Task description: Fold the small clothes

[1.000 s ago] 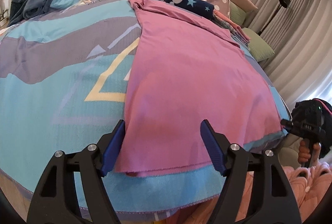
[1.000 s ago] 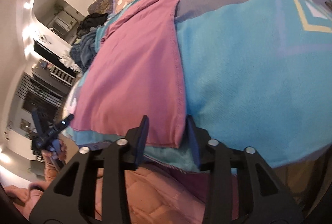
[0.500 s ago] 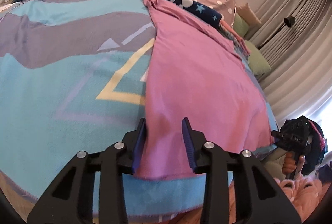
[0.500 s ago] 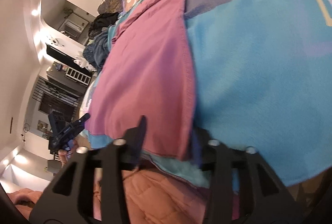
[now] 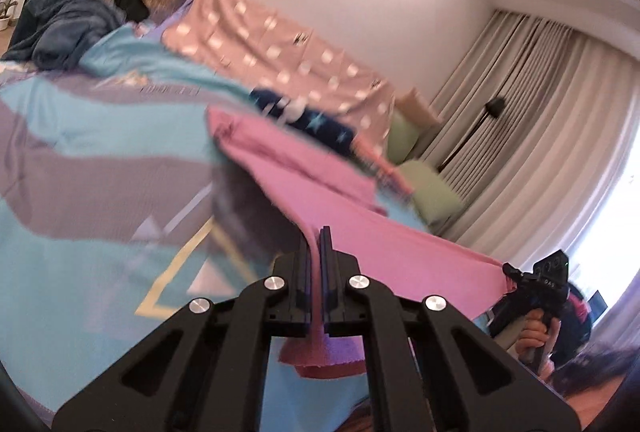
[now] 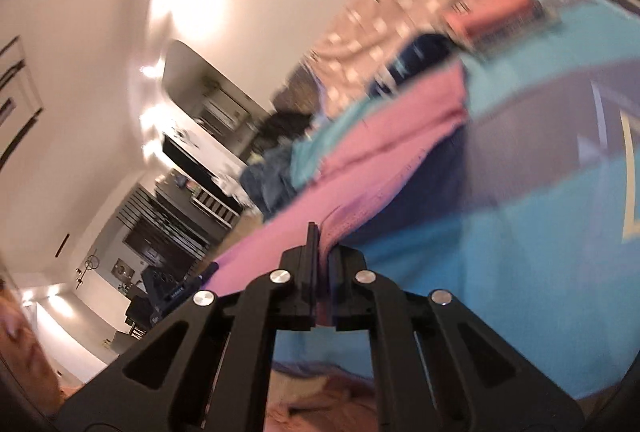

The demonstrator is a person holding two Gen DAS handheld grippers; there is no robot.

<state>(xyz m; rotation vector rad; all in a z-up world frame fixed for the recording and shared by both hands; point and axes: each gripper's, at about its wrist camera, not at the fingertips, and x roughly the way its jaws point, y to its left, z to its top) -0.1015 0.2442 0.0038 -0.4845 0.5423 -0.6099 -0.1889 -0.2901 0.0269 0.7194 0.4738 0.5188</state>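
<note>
A pink garment (image 5: 320, 183) lies lengthwise on the bed, its near hem lifted off the blanket. My left gripper (image 5: 319, 232) is shut on the hem's left corner, with pink cloth squeezed between the blue pads and a flap hanging below. In the right wrist view my right gripper (image 6: 322, 232) is shut on the other corner of the pink garment (image 6: 384, 147). The hem stretches taut between the two. The right gripper (image 5: 538, 282) also shows at the far right of the left wrist view, held in a hand.
A turquoise and purple blanket (image 5: 80, 159) covers the bed. A navy star-print cloth (image 5: 312, 121) and a polka-dot pillow (image 5: 280, 55) lie at the head. Dark clothes (image 5: 72, 27) are heaped at the far left. Green cushions (image 5: 432, 191) and curtains (image 5: 540, 119) stand to the right.
Both grippers closed on the near hem corners of the pink garment and rose, tilting up. The hem came off the blanket and now hangs stretched between them.
</note>
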